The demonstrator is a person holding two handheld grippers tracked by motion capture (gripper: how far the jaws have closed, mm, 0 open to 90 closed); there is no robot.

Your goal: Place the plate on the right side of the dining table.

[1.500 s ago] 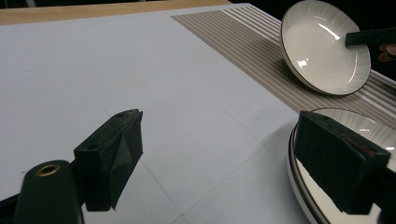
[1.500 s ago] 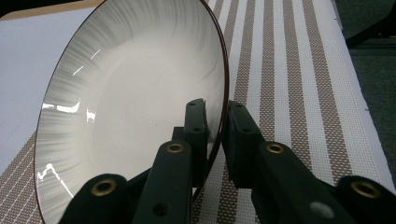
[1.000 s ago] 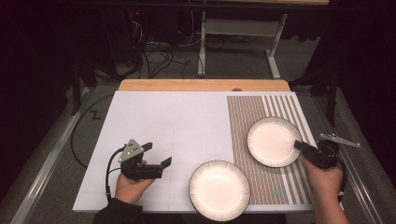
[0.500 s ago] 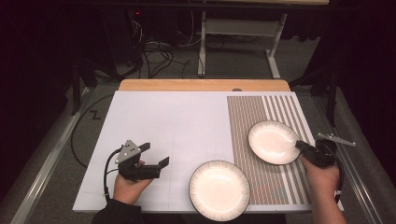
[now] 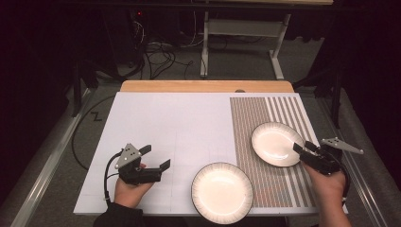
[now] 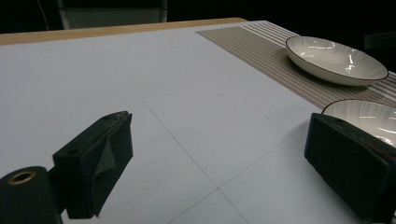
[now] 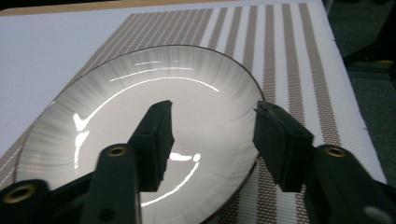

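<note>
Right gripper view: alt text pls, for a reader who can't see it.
The right gripper has its two black jaws open astride the near rim of a white plate, one jaw over the plate's inside and one outside the rim, neither pressing on it. The plate rests on a brown-and-white striped mat on a white table.

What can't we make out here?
- Near plate: its front rim is cut by the high view's bottom edge; in the left gripper view a jaw covers part of it.
- Far plate: in the right gripper view, the jaws hide its near rim, so contact is unclear.
</note>
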